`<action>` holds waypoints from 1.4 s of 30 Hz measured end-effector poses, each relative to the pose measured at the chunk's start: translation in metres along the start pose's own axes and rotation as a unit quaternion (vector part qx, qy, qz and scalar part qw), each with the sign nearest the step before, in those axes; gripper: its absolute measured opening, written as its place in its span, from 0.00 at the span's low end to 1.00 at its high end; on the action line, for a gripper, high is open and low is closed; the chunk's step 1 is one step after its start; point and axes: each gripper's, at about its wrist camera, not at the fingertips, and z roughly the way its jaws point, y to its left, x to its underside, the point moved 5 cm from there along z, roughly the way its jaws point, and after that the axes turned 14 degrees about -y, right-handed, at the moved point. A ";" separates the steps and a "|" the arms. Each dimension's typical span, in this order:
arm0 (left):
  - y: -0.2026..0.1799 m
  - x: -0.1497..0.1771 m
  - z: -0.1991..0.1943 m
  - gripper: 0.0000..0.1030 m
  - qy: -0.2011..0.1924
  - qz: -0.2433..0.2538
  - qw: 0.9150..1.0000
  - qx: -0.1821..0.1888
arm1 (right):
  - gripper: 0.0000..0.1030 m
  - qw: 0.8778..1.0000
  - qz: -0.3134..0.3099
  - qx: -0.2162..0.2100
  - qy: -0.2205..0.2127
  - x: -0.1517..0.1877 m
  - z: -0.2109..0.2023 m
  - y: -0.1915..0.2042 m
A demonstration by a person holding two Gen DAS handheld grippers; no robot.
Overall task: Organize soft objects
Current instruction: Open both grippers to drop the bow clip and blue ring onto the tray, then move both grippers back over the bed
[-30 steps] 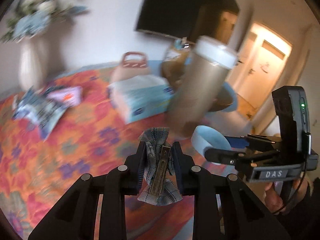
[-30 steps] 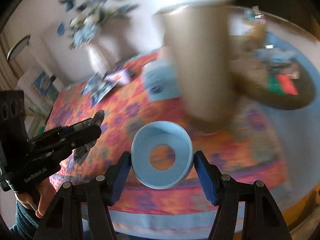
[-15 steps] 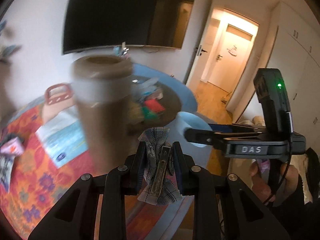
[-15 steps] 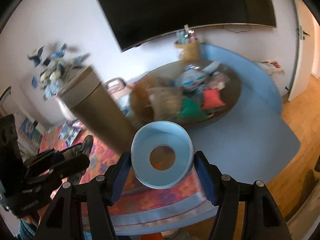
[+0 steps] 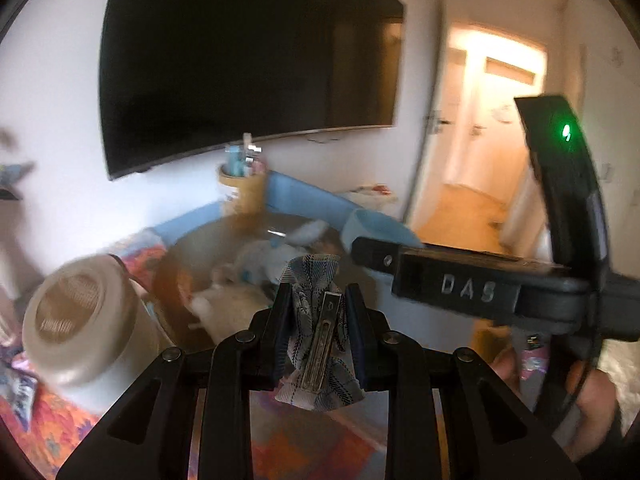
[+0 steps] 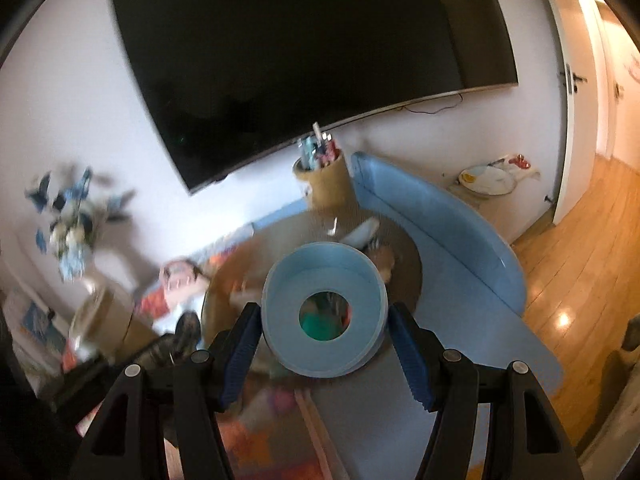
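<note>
Both tongs are loaded: the left tongs [image 5: 319, 330] pinch a plaid cloth clip [image 5: 320, 340]. The right tongs [image 6: 325, 344] clamp a pale blue ring [image 6: 324, 308] above the round tray [image 6: 408, 264].

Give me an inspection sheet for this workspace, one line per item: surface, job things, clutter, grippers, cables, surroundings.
Surface: table, part blue, part orange floral cloth.
Job's things: plaid fabric clip and light blue ring lid, both held; open beige canister on the table.
Clutter: round brown tray of blurred small items; cup of tubes; flower vase.
Grippers: left gripper jaws closed on the clip; right gripper jaws closed on the lid.
Cables: one thin wire under the television.
Surroundings: wall television, open door, wood floor.
</note>
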 end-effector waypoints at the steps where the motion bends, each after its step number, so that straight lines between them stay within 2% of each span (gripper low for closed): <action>1: -0.002 -0.001 0.008 0.22 0.001 0.010 1.000 -0.019 | 0.62 1.000 0.009 -0.003 0.003 -0.005 0.007 -0.004; 6: -0.005 0.006 0.045 0.22 0.012 0.038 0.996 -0.081 | 0.63 0.997 0.049 -0.036 0.042 -0.016 0.051 -0.023; 9: -0.005 0.011 0.059 0.27 0.012 0.053 0.993 -0.107 | 0.64 0.996 0.051 -0.040 0.059 -0.015 0.068 -0.026; 12: -0.010 0.018 0.063 0.59 0.004 0.090 0.987 -0.131 | 0.67 0.996 0.047 -0.034 0.074 -0.012 0.076 -0.030; 13: -0.013 0.020 0.062 0.75 0.001 0.097 0.986 -0.135 | 0.67 0.995 0.045 -0.038 0.076 -0.011 0.077 -0.030; 14: -0.011 0.020 0.059 0.78 -0.006 0.096 0.985 -0.144 | 0.67 0.995 0.044 -0.040 0.075 -0.010 0.076 -0.029; 19: -0.021 0.024 0.047 0.79 -0.003 0.091 0.988 -0.128 | 0.68 0.998 0.015 -0.010 0.056 -0.006 0.056 -0.031; 25: -0.036 0.026 0.006 0.80 -0.009 0.089 0.990 -0.109 | 0.68 0.999 0.019 -0.030 0.027 -0.001 0.014 -0.027; 27: -0.034 0.032 -0.011 0.80 0.001 0.072 0.993 -0.093 | 0.68 0.999 0.017 -0.032 0.012 0.001 -0.005 -0.023; 29: -0.027 0.040 -0.029 0.80 0.019 0.055 0.995 -0.079 | 0.74 0.999 0.020 -0.042 -0.001 0.005 -0.022 -0.018; 33: 0.004 0.049 -0.076 0.80 0.054 -0.002 0.997 -0.052 | 0.79 0.996 0.024 -0.082 -0.019 0.025 -0.052 -0.001; 35: 0.032 0.053 -0.099 0.80 0.078 -0.079 0.993 -0.032 | 0.79 0.993 0.015 -0.116 -0.025 0.038 -0.064 0.014; 36: 0.050 0.054 -0.113 0.80 0.076 -0.117 0.990 -0.029 | 0.79 0.991 0.008 -0.134 -0.027 0.044 -0.069 0.022; 39: 0.092 0.054 -0.152 0.80 0.057 -0.145 0.986 -0.065 | 0.81 0.978 -0.043 -0.195 -0.053 0.063 -0.091 0.062; 41: 0.117 0.054 -0.174 0.80 0.046 -0.136 0.985 -0.097 | 1.00 0.966 -0.088 -0.235 -0.061 0.075 -0.104 0.098; 42: 0.132 0.054 -0.183 0.80 0.042 -0.132 0.983 -0.117 | 1.00 0.957 -0.124 -0.255 -0.061 0.084 -0.109 0.126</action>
